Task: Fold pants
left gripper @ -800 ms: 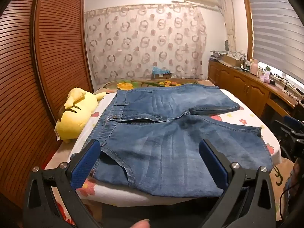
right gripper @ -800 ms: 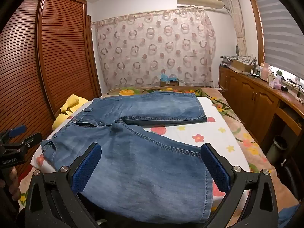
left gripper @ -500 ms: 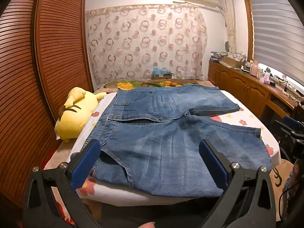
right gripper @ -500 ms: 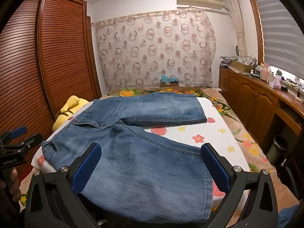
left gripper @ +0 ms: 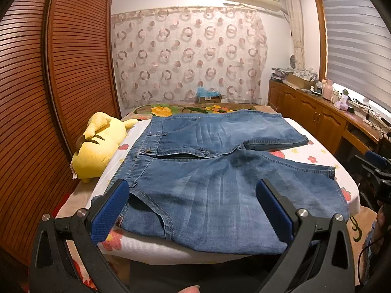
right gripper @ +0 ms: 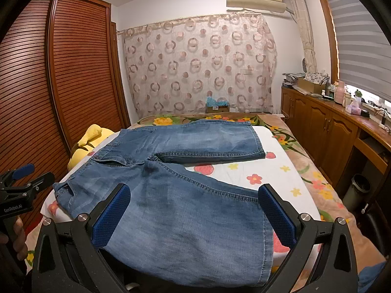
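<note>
Blue denim shorts [left gripper: 210, 175] lie spread flat on the bed, waistband to the left, both legs pointing right. They also show in the right wrist view [right gripper: 185, 200]. My left gripper [left gripper: 193, 210] is open, held above the near waist and hip part, touching nothing. My right gripper [right gripper: 194, 214] is open above the near leg, close to its hem, empty. The left gripper also shows at the left edge of the right wrist view [right gripper: 22, 183].
The bed has a white flowered sheet [right gripper: 276, 175]. A yellow plush toy [left gripper: 100, 146] lies at the bed's left side beside the waistband. A wooden slatted wardrobe [left gripper: 48, 97] stands left, a wooden cabinet with clutter [right gripper: 330, 122] right, a small bin [right gripper: 356, 188] beside the bed.
Almost nothing. Both grippers stay open in place above the shorts; the views shift only slightly.
</note>
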`<state>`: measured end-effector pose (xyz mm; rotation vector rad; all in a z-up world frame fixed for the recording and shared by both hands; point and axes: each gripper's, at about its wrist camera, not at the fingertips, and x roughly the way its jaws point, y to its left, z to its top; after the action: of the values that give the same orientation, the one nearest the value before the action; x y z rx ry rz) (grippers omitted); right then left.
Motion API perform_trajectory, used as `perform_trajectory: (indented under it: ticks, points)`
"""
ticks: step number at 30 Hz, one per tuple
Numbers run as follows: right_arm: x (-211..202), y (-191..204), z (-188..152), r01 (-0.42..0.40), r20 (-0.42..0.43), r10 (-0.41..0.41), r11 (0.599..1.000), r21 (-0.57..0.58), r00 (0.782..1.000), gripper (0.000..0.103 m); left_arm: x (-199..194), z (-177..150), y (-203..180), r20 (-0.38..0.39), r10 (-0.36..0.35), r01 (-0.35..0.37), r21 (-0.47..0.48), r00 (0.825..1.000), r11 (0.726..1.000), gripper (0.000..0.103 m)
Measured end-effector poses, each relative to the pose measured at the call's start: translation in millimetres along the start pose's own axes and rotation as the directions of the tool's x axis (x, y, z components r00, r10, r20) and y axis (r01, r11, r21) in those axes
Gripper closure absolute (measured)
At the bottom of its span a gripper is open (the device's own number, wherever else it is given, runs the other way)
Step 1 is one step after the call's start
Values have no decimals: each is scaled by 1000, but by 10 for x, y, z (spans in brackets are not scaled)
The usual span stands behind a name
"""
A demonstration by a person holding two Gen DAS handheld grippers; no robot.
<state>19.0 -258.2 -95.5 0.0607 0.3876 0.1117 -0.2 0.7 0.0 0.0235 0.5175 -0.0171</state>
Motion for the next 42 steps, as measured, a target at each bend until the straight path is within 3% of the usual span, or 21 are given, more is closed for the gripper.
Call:
perform_trajectory:
  ticks: [42]
  points:
    - [-12,16,-29,-5,19,5,1000,4,1000,0,-10,-6,13,11,-3,3,-6,1000,1000,0]
